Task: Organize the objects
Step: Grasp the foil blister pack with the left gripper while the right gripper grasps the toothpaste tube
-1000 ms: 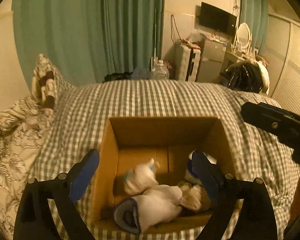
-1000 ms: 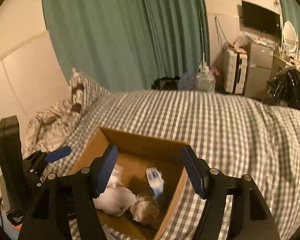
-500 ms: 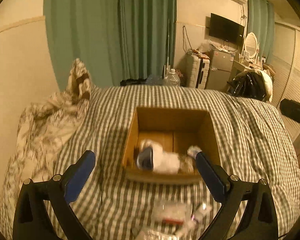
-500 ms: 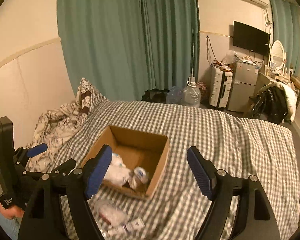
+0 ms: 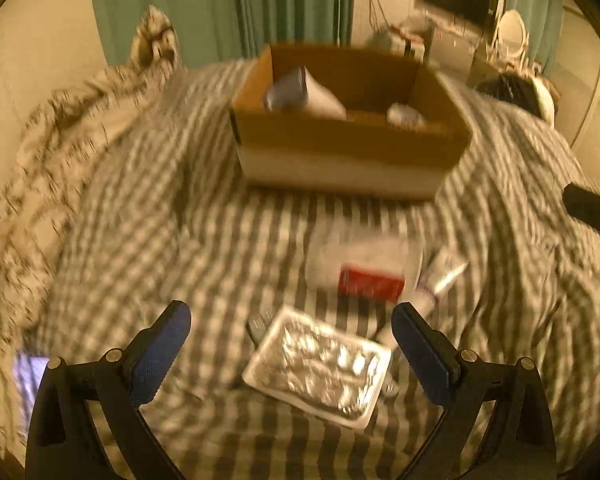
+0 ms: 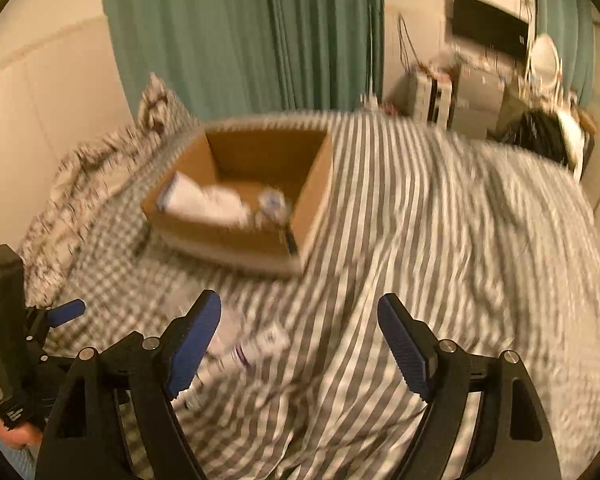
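Note:
A cardboard box (image 5: pixel 352 148) sits on the checked bed and holds white packets and a small bottle; it also shows in the right wrist view (image 6: pixel 236 236). Nearer me lie a silver blister pack (image 5: pixel 320 364), a clear packet with a red label (image 5: pixel 364 272) and a small white tube (image 5: pixel 440 280). My left gripper (image 5: pixel 292 344) is open and empty, low over the blister pack. My right gripper (image 6: pixel 300 336) is open and empty above the bed, with a white tube (image 6: pixel 256 344) just beyond its left finger. Both views are blurred.
A crumpled patterned duvet (image 5: pixel 52 152) lies along the bed's left side. Green curtains (image 6: pixel 240 36) hang behind the bed. A TV, a mirror, a suitcase and dark clothing (image 6: pixel 548 136) stand at the far right. The left gripper's body shows in the right wrist view (image 6: pixel 8 328).
Both grippers have pulled back from the box and dropped lower toward the loose items on the near bed. The box now sits farther away. Both stay open.

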The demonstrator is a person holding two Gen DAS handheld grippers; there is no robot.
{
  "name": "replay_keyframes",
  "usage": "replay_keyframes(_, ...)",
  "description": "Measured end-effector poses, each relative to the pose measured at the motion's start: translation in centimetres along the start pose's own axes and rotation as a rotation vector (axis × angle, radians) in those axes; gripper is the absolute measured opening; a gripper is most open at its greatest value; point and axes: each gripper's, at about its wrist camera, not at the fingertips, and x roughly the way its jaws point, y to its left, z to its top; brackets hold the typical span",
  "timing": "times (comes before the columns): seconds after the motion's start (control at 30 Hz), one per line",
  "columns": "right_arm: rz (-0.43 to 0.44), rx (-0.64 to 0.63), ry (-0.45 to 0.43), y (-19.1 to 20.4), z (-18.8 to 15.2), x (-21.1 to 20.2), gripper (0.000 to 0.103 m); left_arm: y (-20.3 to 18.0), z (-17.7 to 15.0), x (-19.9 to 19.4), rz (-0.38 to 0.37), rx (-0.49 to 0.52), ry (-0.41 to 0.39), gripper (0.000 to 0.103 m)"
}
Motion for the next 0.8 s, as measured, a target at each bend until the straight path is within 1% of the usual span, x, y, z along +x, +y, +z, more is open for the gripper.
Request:
replay_keyframes(0.1,-0.001,-0.003,0.053,-0.1,-1.4,2.2,0.081,-0.9,-1.6,1.4,0.0,0.057,0.038,0.103)
replay_keyframes(0.13,-0.005,-0.003,0.069,-0.2,-1.8,2.9,0.081,-1.1,-2.0,1.8,-0.011,0.079,0.049,0.103)
replay_keyframes(0.2,0.0,-0.002,0.088,-0.2,-2.2,3.6,0.081,-1.3,-2.7,2.3,-0.066,0.111,0.079,0.103)
replay_keyframes(0.3,0.002,-0.01,0.089,-0.2,-2.5,3.8,0.081,-1.6,-3.2,2.9,-0.087,0.13,0.112,0.103)
replay_keyframes(0.47,0.002,-0.021,0.109,0.1,-2.8,4.6,0.081,-1.7,-3.3,4.2,-0.117,0.128,0.188,0.103)
replay_keyframes(0.57,0.0,-0.029,0.125,0.5,-3.0,5.1,0.081,-1.8,-3.2,5.2,-0.112,0.133,0.235,0.103)
replay_keyframes(0.67,-0.003,-0.037,0.136,0.9,-3.1,5.5,0.081,-2.6,-3.2,6.2,-0.095,0.166,0.278,0.103)
replay_keyframes(0.73,-0.007,-0.046,0.139,1.1,-3.3,5.6,0.081,-2.8,-3.1,6.6,-0.092,0.172,0.291,0.103)
replay_keyframes(0.8,-0.014,-0.052,0.14,1.2,-3.3,5.6,0.081,-2.7,-2.9,6.7,-0.093,0.156,0.293,0.103)
